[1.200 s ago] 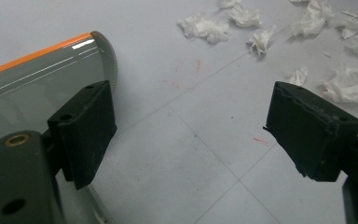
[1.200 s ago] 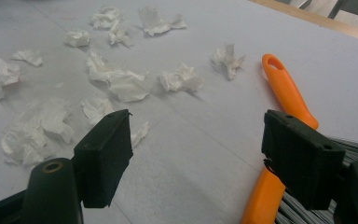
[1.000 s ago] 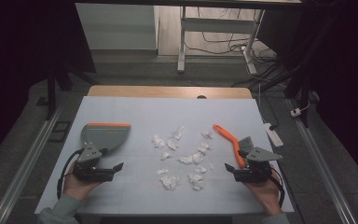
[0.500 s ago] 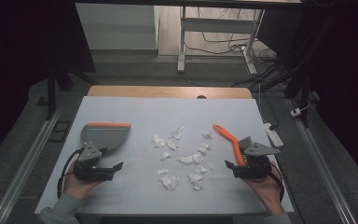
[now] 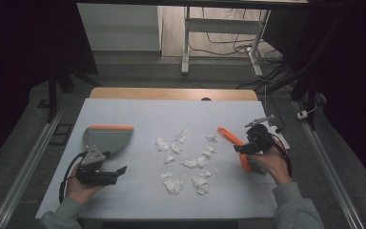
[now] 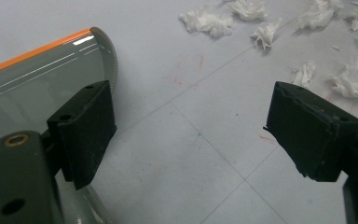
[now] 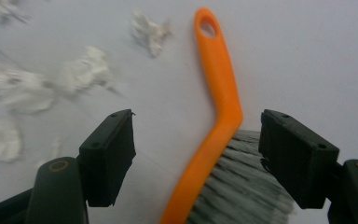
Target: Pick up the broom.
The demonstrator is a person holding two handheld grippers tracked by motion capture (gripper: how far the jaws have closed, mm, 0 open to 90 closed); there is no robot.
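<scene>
An orange-handled brush with grey bristles lies at the right of the white table. My right gripper hovers over its head. In the right gripper view the brush runs up between the wide-apart jaws of my right gripper. The jaws have just been closing a little, and the pads do not press on the brush. Crumpled white paper scraps are scattered mid-table. A grey dustpan with an orange lip lies at the left. My left gripper stands open just in front of the dustpan, nothing between its jaws.
More paper scraps lie ahead of both grippers. A wooden strip edges the table's far side. Metal rails run along the floor on both sides, and desk legs and cables are beyond.
My right hand has moved away from the person, from the table's front right to over the brush head. The left hand and the dustpan have stayed put.
</scene>
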